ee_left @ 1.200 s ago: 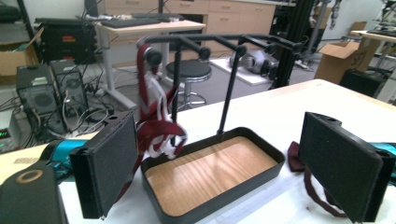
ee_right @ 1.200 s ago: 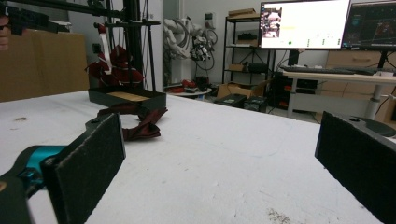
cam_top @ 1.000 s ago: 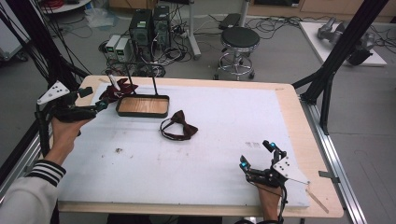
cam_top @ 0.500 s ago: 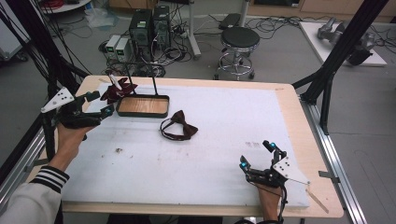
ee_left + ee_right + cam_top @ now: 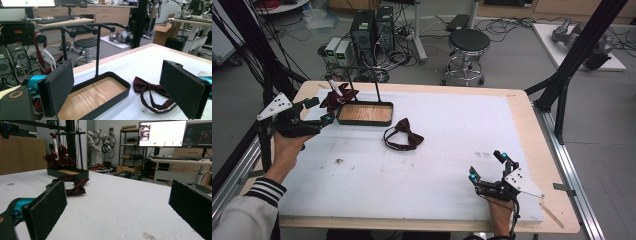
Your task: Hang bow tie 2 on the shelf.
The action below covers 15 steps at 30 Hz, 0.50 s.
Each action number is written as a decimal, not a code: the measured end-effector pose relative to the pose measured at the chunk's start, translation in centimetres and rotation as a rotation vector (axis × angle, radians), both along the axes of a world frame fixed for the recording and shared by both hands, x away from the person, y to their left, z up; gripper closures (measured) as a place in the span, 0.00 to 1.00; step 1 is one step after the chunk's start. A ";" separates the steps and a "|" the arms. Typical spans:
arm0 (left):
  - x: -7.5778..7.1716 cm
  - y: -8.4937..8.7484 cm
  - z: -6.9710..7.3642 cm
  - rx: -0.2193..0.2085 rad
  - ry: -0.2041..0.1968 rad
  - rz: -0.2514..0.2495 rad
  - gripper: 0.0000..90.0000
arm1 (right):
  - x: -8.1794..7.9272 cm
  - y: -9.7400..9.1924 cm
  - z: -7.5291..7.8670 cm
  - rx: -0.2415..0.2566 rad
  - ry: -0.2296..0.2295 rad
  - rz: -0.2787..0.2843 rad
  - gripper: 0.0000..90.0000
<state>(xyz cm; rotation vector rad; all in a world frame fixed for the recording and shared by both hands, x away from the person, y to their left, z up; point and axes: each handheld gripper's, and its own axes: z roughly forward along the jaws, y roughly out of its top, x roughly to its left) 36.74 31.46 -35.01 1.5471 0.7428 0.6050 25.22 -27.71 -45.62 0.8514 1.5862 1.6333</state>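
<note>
two grippers are at the table, one in each of the person's hands. the left gripper (image 5: pixel 314 112) is held above the far left corner of the white table cover (image 5: pixel 452 165), just beside the left end of the tray (image 5: pixel 365 114), and its jaws stand wide apart with nothing between them. in the left gripper view its two black pads (image 5: pixel 183 88) frame the tray and the bow tie beyond. the right gripper (image 5: pixel 488 167) rests low at the near right part of the cover, well apart from everything else, and its jaws are also spread wide and empty; the right gripper view looks across bare white cover between its pads (image 5: pixel 47 207).

there are two bow ties. one dark red bow tie (image 5: pixel 403 137) lies flat on the cover, just to the right of the tray and slightly nearer the person, with its strap looped beside it. the second, a hanging bow tie (image 5: pixel 337 95) of the same dark red, sits on the rack at the tray's far left corner, with a white piece showing against it; it is close to the left gripper's fingertips, though whether they touch cannot be told.

there is one tray, black-rimmed with a wooden floor, and nothing lies in it. one black rack (image 5: pixel 82 27) rises from it on thin posts, with several short round-ended pegs along its top bar; the left gripper view shows four pegs clearly.

one striped sleeve (image 5: pixel 262 192) shows at the near left.
</note>
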 end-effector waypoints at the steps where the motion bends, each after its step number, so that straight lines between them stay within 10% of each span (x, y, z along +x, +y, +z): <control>1: 0.0 -0.1 0.1 0.001 -0.003 -0.001 0.14 | 0.0 0.0 0.0 0.002 0.001 0.000 0.01; 15: 0.1 -3.6 1.4 0.084 -0.019 -0.070 0.14 | 0.0 0.0 0.0 0.008 0.004 -0.001 0.01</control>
